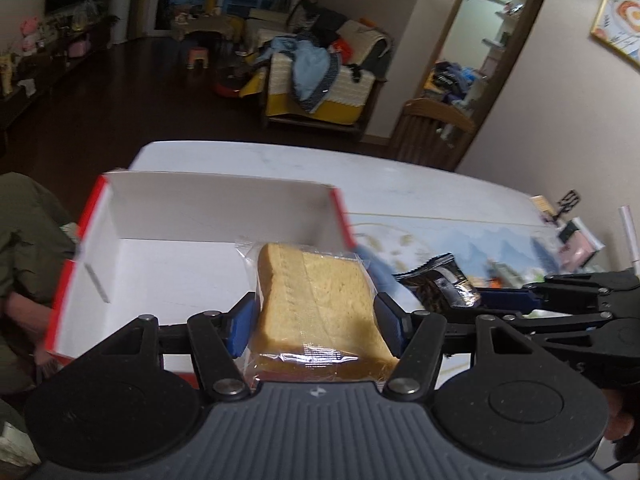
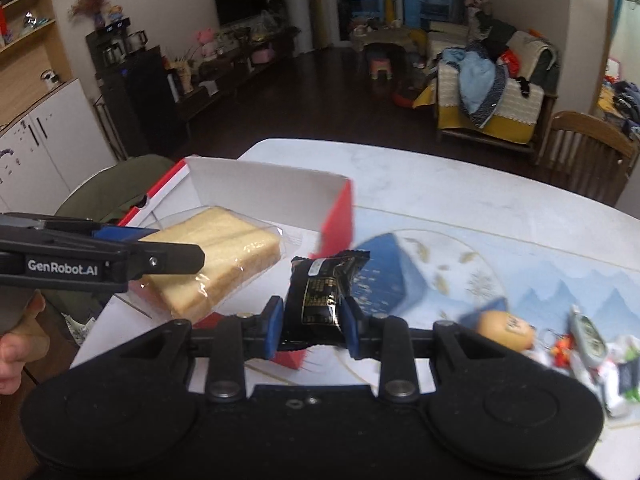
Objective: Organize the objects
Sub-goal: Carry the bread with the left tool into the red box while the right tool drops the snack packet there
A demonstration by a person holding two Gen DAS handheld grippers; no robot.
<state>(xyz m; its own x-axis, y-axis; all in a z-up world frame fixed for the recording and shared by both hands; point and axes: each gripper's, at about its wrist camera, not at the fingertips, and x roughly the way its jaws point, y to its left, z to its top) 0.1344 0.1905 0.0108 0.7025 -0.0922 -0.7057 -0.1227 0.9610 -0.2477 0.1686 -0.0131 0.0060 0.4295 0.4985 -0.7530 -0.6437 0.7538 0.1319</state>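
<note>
Both grippers were loaded: the left gripper (image 1: 316, 320), jaws half-open, clamped the wrapped bread slice (image 1: 320, 304) above the open red box (image 1: 208, 220), while the right gripper (image 2: 314, 330), jaws narrow, pinched the black snack packet (image 2: 324, 292) just right of that box.

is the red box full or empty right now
Empty. The left wrist view shows the red box open-topped with a bare white floor; the wrapped bread is held above it in the left hand-held gripper, not yet inside.
</note>
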